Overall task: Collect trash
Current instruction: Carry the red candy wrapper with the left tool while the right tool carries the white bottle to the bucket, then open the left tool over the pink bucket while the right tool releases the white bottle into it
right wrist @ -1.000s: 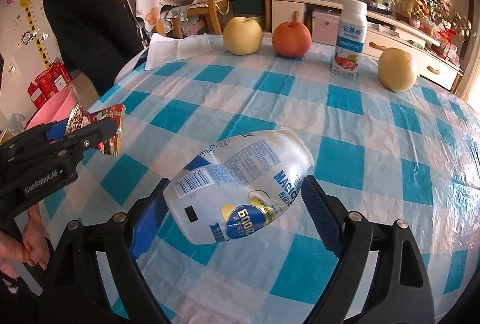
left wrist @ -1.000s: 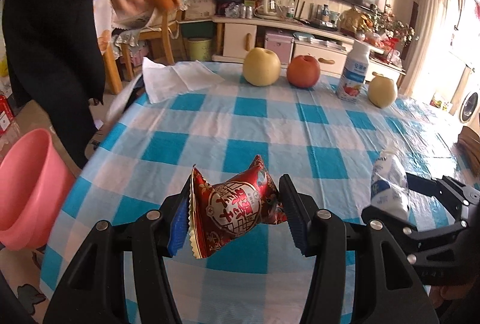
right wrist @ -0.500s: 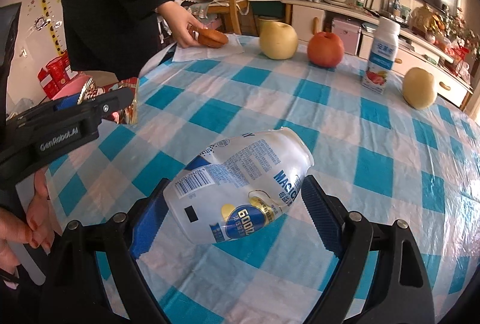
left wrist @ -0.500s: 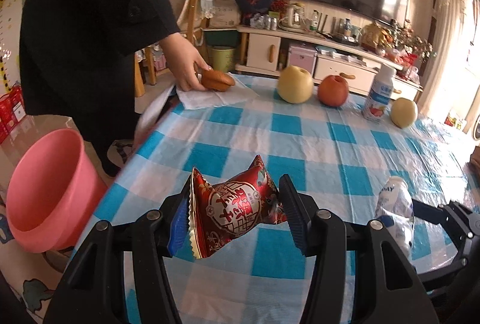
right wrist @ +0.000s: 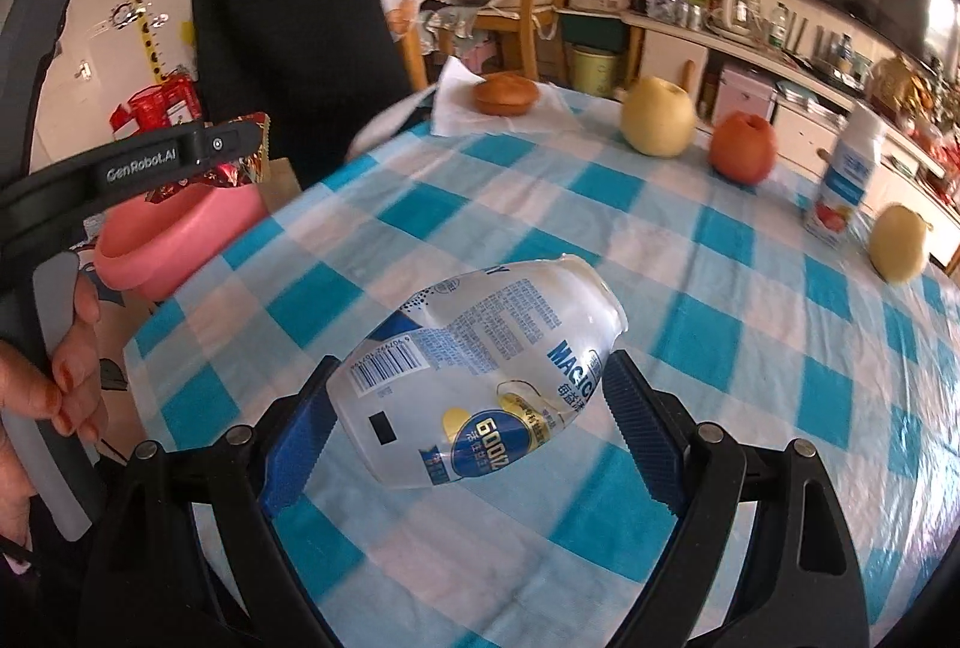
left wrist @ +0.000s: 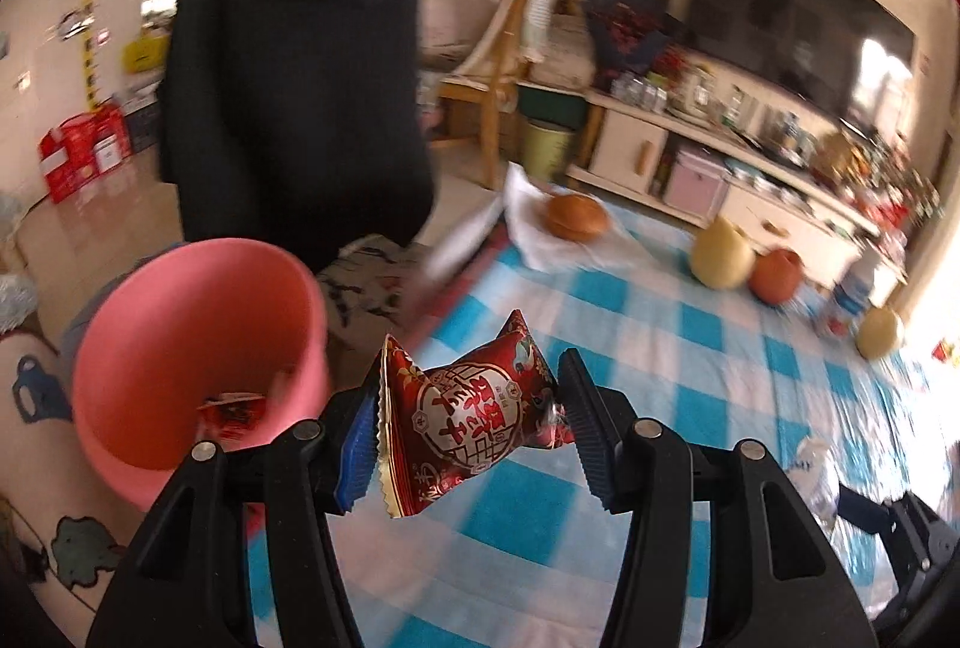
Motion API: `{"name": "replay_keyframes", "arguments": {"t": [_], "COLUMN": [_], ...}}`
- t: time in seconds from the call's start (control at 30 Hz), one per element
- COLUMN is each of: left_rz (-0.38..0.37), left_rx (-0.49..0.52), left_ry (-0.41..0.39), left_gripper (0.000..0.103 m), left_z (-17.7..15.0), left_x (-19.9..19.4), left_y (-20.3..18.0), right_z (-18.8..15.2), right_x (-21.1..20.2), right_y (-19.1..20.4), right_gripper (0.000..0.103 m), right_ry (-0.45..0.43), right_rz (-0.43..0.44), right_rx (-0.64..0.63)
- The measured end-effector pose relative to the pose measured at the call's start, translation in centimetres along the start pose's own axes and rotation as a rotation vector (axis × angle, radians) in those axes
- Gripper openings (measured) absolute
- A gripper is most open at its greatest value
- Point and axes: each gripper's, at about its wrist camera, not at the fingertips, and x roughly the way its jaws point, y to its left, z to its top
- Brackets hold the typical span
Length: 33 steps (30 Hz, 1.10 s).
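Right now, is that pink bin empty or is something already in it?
Not empty. The left wrist view looks into the pink bin, and a red wrapper lies at its bottom. What else it holds is too blurred to tell.

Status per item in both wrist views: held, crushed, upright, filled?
left gripper: shut on red snack packet
red snack packet: held, puffy, off the table
right gripper: shut on crushed bottle
crushed bottle: held, dented
pink bin: open, a red wrapper inside
yogurt bottle: upright on table
bun: resting on white napkin

"GenRobot.AI" stands on the left gripper (right wrist: 234,150); "MAGIC" and "6000" on the crushed plastic bottle (right wrist: 480,378).
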Motion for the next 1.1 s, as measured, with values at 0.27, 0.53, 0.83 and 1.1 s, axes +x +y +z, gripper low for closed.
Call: {"name": "replay_keyframes", "arguments": {"t": [0.27, 0.53, 0.83, 1.1], "left_rz": [0.112, 0.154, 0.126, 0.107], "left_rx": [-0.199, -0.419, -0.554, -0.566], "left_ry": [-0.032, -0.037, -0.023, -0.012], "left_gripper": [0.056, 0.056, 0.056, 0.059], "left_z": [1.9, 2.1, 1.5, 1.4], "left_x": [0.3, 0.5, 1.8, 2.8], "left_y": [8.2, 15.7, 20.6, 21.8], "right_z": [3.9, 7.9, 11.3, 11.4], "right_x": [1.4, 3.7, 7.6, 11.5], "right_y": [6.0, 13.3, 20.8, 23.0], "right_gripper": [0.087, 0.087, 0.087, 0.095], "right_ry": [-0.037, -0.073, -0.076, -0.018], "right_rz": [0.076, 0.170, 0.242, 0.265], "right_rx": [-0.111, -0.251, -0.400, -0.451]}}
